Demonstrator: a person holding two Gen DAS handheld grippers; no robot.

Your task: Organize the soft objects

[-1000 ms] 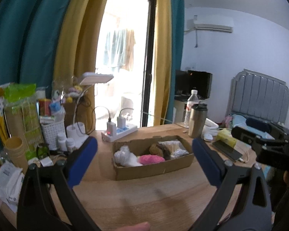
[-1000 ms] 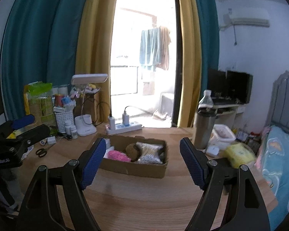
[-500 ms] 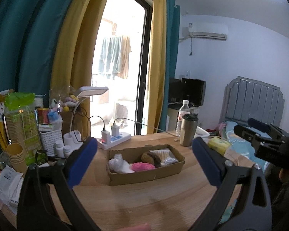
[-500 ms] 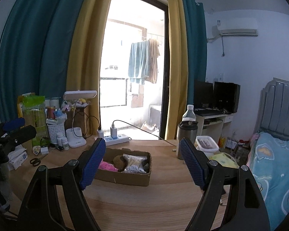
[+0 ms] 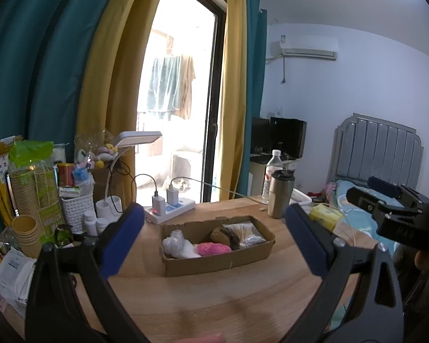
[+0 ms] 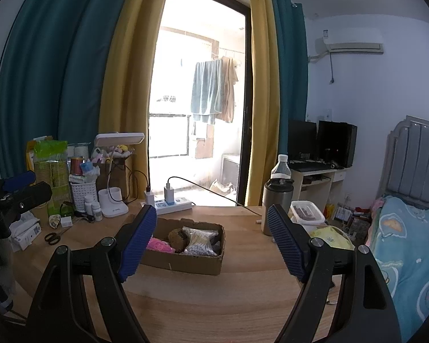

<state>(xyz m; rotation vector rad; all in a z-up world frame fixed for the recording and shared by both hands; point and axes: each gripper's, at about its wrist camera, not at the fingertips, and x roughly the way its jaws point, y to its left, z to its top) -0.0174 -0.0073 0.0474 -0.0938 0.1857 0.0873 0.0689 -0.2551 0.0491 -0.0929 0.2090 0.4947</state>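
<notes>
A shallow cardboard box (image 5: 223, 261) (image 6: 191, 263) sits on the wooden table. It holds a white crumpled item (image 5: 176, 243), a pink fluffy item (image 5: 213, 248) (image 6: 158, 244), a brown fuzzy item (image 5: 224, 234) (image 6: 178, 237) and a clear bag of cotton swabs (image 5: 247, 233) (image 6: 201, 241). My left gripper (image 5: 214, 243) is open, held back from the box, nothing between its blue pads. My right gripper (image 6: 211, 243) is open too, also short of the box. The right gripper (image 5: 386, 208) shows at the right of the left wrist view, the left gripper (image 6: 14, 197) at the left of the right wrist view.
At the table's left stand paper cups (image 5: 28, 228), a white basket (image 5: 77, 208), small bottles, a desk lamp (image 6: 114, 171) and scissors (image 6: 53, 237). A power strip (image 5: 171, 210) lies behind the box. A steel tumbler (image 6: 277, 205), water bottle and yellow pack (image 5: 326, 215) stand right. A bed (image 6: 409, 243) lies beyond.
Both grippers have drawn back and up from the box, which looks smaller and farther now. Over the last half second nothing moves.
</notes>
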